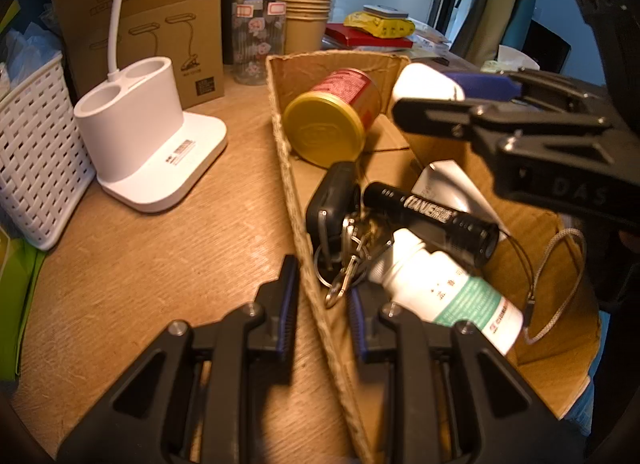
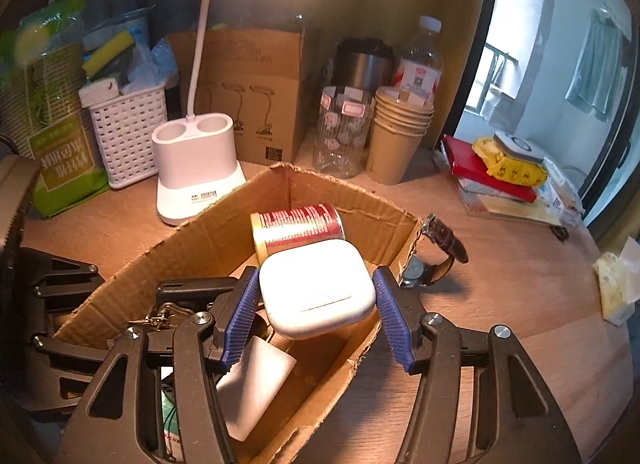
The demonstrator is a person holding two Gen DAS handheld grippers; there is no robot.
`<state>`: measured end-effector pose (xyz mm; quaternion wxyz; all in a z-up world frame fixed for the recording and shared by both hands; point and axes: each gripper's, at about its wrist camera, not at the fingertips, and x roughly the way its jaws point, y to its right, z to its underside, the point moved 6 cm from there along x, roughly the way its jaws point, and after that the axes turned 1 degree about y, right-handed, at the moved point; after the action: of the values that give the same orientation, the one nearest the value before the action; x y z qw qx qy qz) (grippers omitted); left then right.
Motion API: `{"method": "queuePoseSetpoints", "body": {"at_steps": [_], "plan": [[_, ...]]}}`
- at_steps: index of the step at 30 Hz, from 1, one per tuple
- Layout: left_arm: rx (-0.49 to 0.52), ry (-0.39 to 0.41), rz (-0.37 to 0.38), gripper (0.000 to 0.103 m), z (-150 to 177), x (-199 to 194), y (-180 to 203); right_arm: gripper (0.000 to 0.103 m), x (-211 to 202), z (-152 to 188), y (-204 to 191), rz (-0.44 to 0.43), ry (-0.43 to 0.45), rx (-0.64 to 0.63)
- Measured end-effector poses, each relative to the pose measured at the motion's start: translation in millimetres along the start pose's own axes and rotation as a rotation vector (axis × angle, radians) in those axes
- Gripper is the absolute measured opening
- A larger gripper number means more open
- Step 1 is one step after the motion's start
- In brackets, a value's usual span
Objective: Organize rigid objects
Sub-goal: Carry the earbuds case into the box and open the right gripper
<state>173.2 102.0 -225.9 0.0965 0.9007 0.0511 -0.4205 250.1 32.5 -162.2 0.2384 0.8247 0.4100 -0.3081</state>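
The right gripper [image 2: 316,296] clamps a white earbud case [image 2: 318,290] above the cardboard box [image 2: 224,223]; the left gripper [image 1: 320,304] pinches the box's wall.

Left gripper [image 1: 322,318], right gripper [image 2: 316,320]: black plastic frames, silver screws, ribbed blue fingers [image 2: 240,320], "DAS" embossed
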Motion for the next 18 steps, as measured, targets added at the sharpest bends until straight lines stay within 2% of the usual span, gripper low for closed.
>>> {"method": "queuePoseSetpoints", "body": {"at_steps": [12, 18], "plan": [[0.000, 0.000, 0.000, 0.025, 0.0, -0.1, 0.0, 0.061, 8.2, -0.1, -1.0, 0.005, -0.014, -0.003], [0.000, 0.000, 0.000, 0.025, 0.0, -0.3, 0.0, 0.068, 7.6, -1.6, -0.2, -0.004, -0.006, 0.008]]}}
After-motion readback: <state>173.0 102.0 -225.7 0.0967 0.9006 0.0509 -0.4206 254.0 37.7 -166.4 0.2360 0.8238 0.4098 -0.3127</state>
